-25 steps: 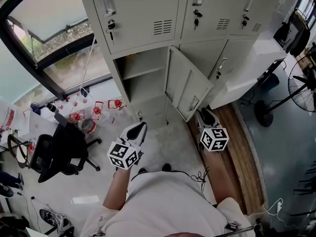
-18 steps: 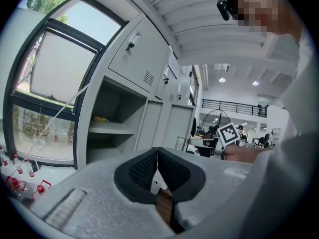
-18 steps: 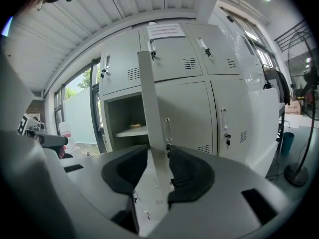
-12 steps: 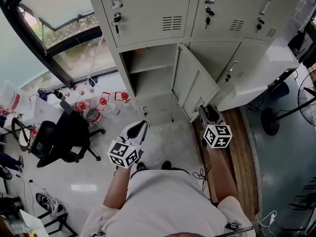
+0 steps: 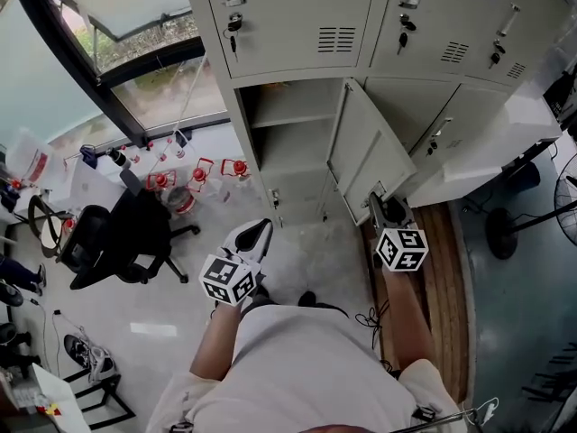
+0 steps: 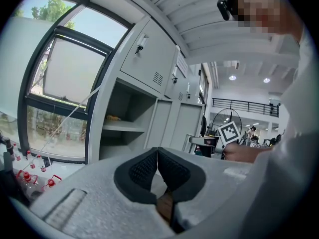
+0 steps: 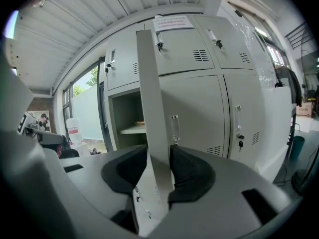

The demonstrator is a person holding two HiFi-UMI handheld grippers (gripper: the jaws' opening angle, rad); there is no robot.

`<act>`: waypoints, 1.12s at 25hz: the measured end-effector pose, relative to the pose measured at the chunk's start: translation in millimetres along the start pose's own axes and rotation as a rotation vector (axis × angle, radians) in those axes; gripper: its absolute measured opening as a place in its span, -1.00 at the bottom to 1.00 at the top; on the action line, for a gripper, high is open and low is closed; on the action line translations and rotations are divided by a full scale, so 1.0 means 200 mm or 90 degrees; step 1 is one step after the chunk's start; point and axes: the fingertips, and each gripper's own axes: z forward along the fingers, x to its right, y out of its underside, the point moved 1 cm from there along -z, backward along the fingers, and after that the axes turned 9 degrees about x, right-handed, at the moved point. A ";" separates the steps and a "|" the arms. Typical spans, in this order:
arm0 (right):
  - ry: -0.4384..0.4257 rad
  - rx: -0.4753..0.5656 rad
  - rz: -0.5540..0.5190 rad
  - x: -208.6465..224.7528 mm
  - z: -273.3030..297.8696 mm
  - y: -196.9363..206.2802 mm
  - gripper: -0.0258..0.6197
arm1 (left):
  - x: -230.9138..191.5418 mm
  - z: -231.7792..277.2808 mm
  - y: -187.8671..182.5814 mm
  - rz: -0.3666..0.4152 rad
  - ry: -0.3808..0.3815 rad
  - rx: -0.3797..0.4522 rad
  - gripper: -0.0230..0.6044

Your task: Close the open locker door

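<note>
At the left of the head view a black office chair (image 5: 122, 242) stands on the pale floor below a window (image 5: 135, 25), with a cluster of red-topped bottles (image 5: 194, 174) just right of it. Below centre, the left gripper (image 5: 260, 231) hangs in front of the person, well apart from the lockers. In the left gripper view (image 6: 157, 156) its dark pads meet at the tips with nothing between them.

At upper centre stands the grey locker bank (image 5: 297, 25). Its lower-left compartment (image 5: 288, 152) is open, with a shelf (image 5: 293, 120) across it. The locker door (image 5: 365, 156) is hinged on the compartment's right side and swings out toward the lower right of the frame.

The right gripper (image 5: 383, 207) sits at the door's lower outer corner. In the right gripper view (image 7: 159, 168) the door's free edge (image 7: 149, 93) rises upright between the two pads, filling the gap. The jaws stand fairly wide and have just been opening; whether either pad touches the door cannot be told. Right of the gripper runs a wooden floor strip (image 5: 442, 278).
</note>
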 end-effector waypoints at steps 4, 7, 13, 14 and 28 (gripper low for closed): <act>0.004 -0.002 0.003 -0.04 0.02 0.00 -0.52 | -0.05 0.00 -0.02 0.001 0.007 -0.002 -0.88; 0.002 -0.007 -0.002 -0.10 0.02 0.01 -0.52 | -0.08 0.01 -0.05 0.003 0.018 -0.001 -0.88; -0.015 -0.009 -0.017 -0.24 0.04 0.00 -0.52 | -0.13 0.01 -0.10 0.006 0.039 0.002 -0.88; -0.018 -0.009 -0.019 -0.27 0.05 0.00 -0.52 | -0.15 0.01 -0.10 0.006 0.041 0.002 -0.88; -0.065 -0.022 -0.037 -0.60 0.14 0.03 -0.42 | -0.32 -0.10 -0.15 0.002 0.030 0.010 -0.88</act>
